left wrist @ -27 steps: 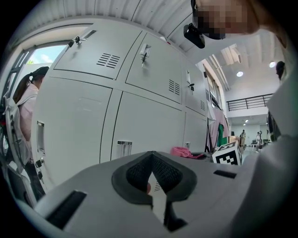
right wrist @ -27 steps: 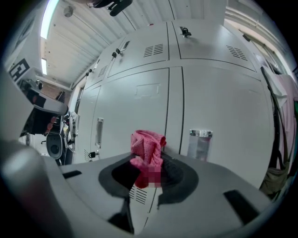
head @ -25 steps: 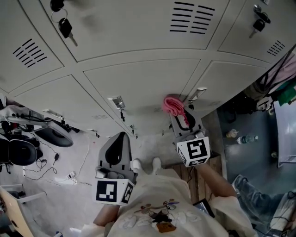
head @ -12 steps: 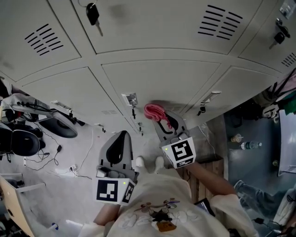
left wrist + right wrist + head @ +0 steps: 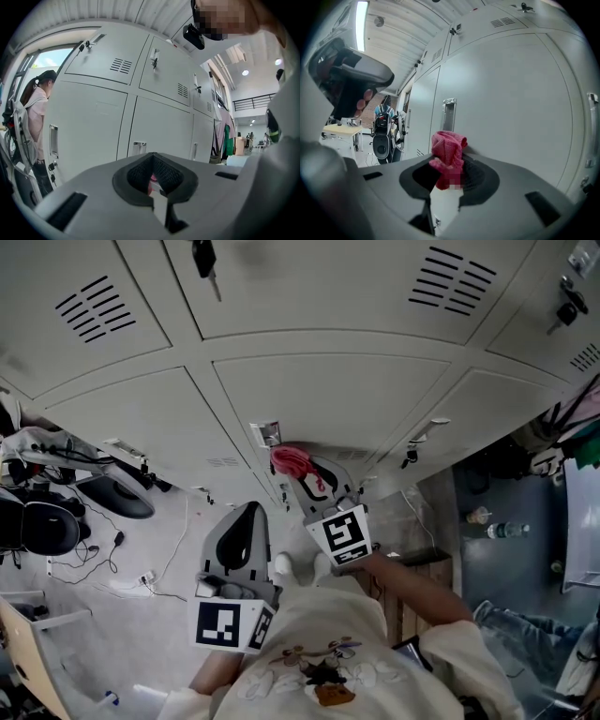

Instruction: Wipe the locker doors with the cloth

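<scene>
Grey locker doors (image 5: 319, 399) face me. My right gripper (image 5: 300, 471) pinches the cloth (image 5: 290, 460), which sticks lengthwise past its tips. My left gripper (image 5: 247, 514) is clenched, empty.

Bunched pink cloth (image 5: 292, 461) before closed pale-grey locker doors (image 5: 328, 399)

Cloth (image 5: 291, 461) between the jaws of the right gripper (image 5: 298, 471), up by the locker doors (image 5: 328, 399) just right of a door handle (image 5: 266, 434), left gripper (image 5: 247, 512) nearer and to its left, off the doors, office chair (image 5: 47, 526) far left, bottle (image 5: 497, 531) on the floor right.
</scene>
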A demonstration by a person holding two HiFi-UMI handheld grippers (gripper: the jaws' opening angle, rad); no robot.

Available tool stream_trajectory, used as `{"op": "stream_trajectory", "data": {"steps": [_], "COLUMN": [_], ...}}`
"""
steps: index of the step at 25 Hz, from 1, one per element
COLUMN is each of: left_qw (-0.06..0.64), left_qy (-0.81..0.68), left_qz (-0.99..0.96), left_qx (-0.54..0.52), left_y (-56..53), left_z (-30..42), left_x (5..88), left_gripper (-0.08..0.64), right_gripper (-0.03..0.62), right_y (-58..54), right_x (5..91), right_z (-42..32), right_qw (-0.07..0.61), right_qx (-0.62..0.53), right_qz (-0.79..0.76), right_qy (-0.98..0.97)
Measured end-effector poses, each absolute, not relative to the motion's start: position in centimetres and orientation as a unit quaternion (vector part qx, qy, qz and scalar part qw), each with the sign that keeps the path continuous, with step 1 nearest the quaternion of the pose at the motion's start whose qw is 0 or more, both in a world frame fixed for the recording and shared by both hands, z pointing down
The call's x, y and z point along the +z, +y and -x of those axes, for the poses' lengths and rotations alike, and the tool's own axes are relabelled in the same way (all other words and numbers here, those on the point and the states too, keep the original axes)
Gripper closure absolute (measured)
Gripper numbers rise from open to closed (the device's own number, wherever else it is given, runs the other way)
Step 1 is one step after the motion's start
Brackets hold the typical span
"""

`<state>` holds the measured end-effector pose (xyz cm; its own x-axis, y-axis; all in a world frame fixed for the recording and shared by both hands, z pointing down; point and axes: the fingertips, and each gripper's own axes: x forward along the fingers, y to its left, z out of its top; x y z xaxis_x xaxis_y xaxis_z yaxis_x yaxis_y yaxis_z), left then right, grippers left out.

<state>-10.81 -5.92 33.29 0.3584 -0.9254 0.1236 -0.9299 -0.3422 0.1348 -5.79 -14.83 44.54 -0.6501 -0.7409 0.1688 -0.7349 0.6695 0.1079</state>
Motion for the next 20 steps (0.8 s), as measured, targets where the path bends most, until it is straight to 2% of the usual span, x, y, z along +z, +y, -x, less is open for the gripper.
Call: {"op": "stream_trajectory", "data": {"steps": [20], "left_qw": [0.092], "left_qy": [-0.554], "left_qz": [-0.827], "left_qx": [0.008], "left_y": [-5.9], "left_z": [10.2], "left_x": [33.3], "left_gripper": [0.554], "right_gripper": [0.482], "right_y": [-16.1], "right_x": [44.8], "right_z": [1.5], "right_qw": [0.111], "right_qx": [-0.009], "right_qz": [-0.461], "right_qy": [-0.880]}}
